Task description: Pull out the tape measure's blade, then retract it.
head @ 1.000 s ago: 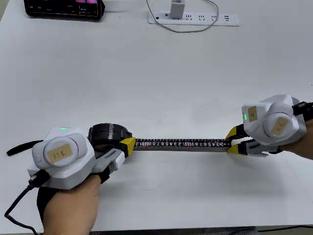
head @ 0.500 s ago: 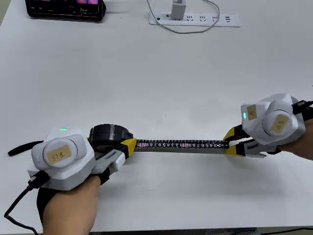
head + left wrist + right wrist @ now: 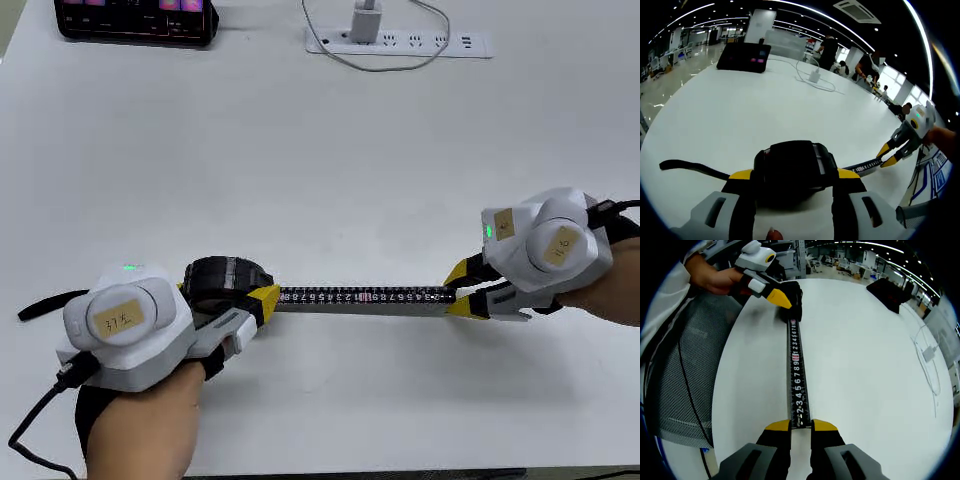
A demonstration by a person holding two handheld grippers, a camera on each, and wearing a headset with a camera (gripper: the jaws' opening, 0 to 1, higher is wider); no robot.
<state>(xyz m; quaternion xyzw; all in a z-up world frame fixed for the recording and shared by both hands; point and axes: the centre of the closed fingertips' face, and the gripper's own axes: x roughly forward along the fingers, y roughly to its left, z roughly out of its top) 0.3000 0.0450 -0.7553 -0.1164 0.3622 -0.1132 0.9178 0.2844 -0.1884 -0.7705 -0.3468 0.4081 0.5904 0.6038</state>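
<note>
The left gripper clasps the black tape measure between its fingers, blade reaching the right gripper.

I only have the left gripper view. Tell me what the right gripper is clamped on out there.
Observer: In the right gripper view, the right gripper has its fingers shut on the free end of the blade, by the lowest numerals.
Operator: Give me the blade's line.
Observer: In the head view it runs straight, without a kink, from those fingers to the tape measure case, printed side up.
Operator: Read me the scale's direction.
Observer: The numerals count up from the right gripper toward the case, with a red mark after the 9.
</note>
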